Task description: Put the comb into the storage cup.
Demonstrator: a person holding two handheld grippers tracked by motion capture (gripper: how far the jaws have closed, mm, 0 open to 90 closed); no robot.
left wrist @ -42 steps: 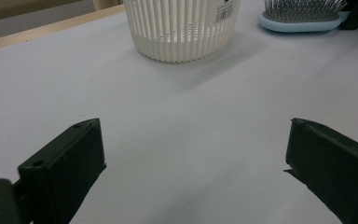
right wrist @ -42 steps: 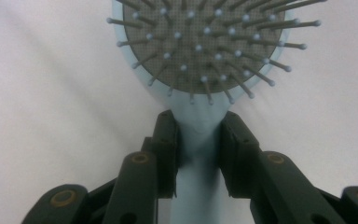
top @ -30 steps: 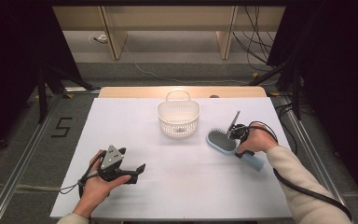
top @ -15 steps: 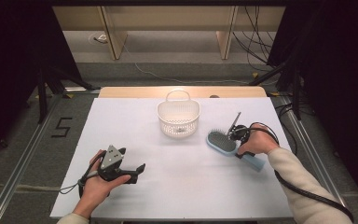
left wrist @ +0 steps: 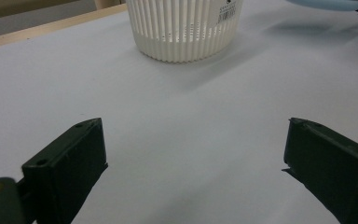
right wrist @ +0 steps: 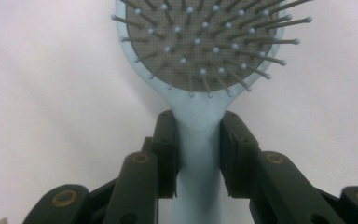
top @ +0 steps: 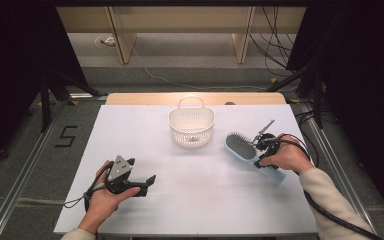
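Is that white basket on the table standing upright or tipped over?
Upright. The white basket sits on its base on the table, its open top and handle upward; the left gripper view shows its ribbed wall rising straight from the surface.

table (top: 180, 200): white sheet | on it: white basket (top: 191, 126)

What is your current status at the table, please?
Right hand-held gripper shut on hairbrush neck. Left hand-held gripper open, empty. Basket ahead, path clear.

A lab: dark curtains (top: 10, 75), floor rails (top: 15, 195), loose cables (top: 275, 45).
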